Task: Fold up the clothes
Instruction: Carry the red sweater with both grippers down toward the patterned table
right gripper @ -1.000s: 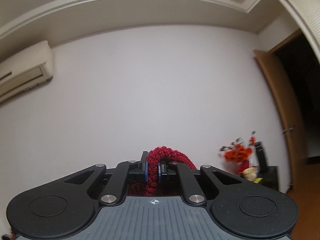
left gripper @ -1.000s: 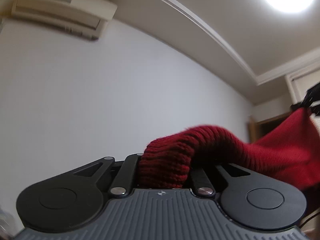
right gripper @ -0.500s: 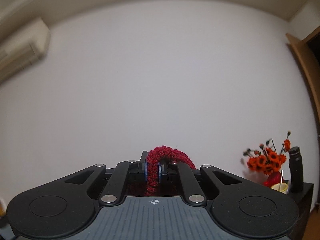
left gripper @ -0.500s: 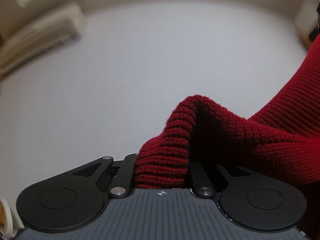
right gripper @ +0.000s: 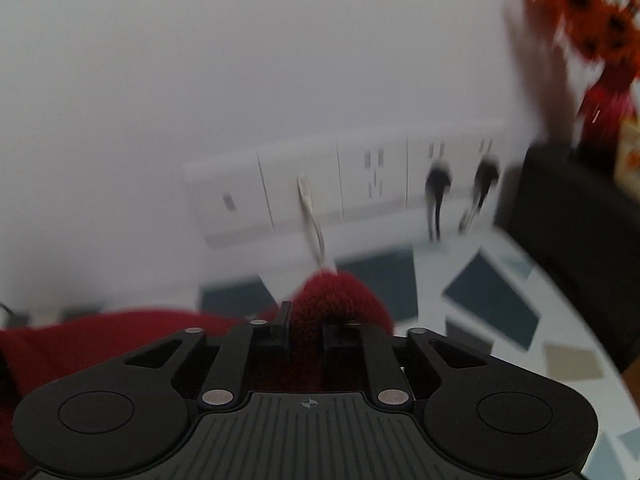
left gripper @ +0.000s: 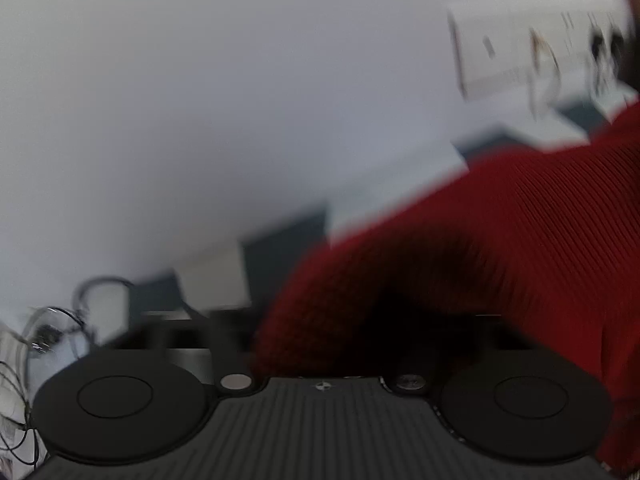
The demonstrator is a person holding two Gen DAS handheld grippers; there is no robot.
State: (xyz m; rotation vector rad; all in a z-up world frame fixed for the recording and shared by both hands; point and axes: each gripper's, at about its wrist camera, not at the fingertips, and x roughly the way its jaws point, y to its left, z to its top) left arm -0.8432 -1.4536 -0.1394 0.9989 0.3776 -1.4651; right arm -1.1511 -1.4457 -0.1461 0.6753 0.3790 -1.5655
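Note:
A dark red knit sweater (left gripper: pixel 500 240) lies over the middle and right of my left gripper (left gripper: pixel 320 320), whose jaws are opening wide. The cloth sits loose between them and hides the fingertips; the picture is blurred. In the right wrist view a hump of the same red sweater (right gripper: pixel 340 292) stands between the fingers (right gripper: pixel 286 318) of my right gripper (right gripper: pixel 306 320). Those jaws are opening too and stand a little apart around the knit. More red cloth spreads to the lower left (right gripper: pixel 80 344). Both grippers point down at the table.
A tablecloth of dark blue and pale patches (right gripper: pixel 492 304) covers the table. A white row of wall sockets (right gripper: pixel 360 184) with black plugs runs behind it. A black cabinet (right gripper: pixel 568 220) with orange flowers (right gripper: pixel 580 8) stands at the right. Loose wires (left gripper: pixel 52 320) lie at the left.
Both views have swung down from the wall and ceiling to the table. The left jaws have spread wide off the sweater and the right jaws have parted slightly.

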